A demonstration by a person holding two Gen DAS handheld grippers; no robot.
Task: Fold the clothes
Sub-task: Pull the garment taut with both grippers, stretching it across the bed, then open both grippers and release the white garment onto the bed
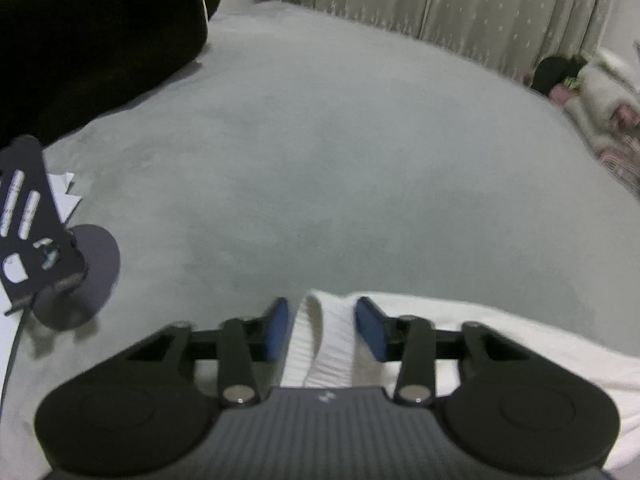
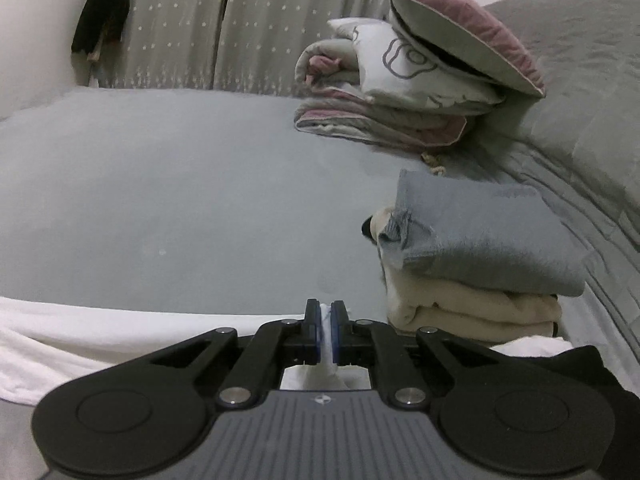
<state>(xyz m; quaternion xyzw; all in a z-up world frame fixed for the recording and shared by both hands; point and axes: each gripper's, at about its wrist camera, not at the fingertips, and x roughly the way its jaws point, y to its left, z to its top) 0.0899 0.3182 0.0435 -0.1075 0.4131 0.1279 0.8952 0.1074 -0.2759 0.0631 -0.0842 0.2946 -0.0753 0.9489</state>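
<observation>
A white garment (image 1: pixel 500 332) lies on the grey bed (image 1: pixel 320 140), spreading to the right under my left gripper. Its ribbed cuff (image 1: pixel 320 344) stands between the blue pads of my left gripper (image 1: pixel 322 328), whose jaws are apart and do not pinch it. In the right wrist view the same white garment (image 2: pixel 100 328) stretches to the left. My right gripper (image 2: pixel 326 332) is shut on a pinch of its white fabric (image 2: pixel 327 340) just above the bed (image 2: pixel 180 180).
A stack of folded clothes, grey on cream (image 2: pixel 476 256), sits right of my right gripper. Folded bedding and a pillow (image 2: pixel 412 76) lie beyond it. A dark garment (image 1: pixel 92 36) and a black phone stand (image 1: pixel 44 248) are at the left. Curtains (image 1: pixel 460 4) hang behind.
</observation>
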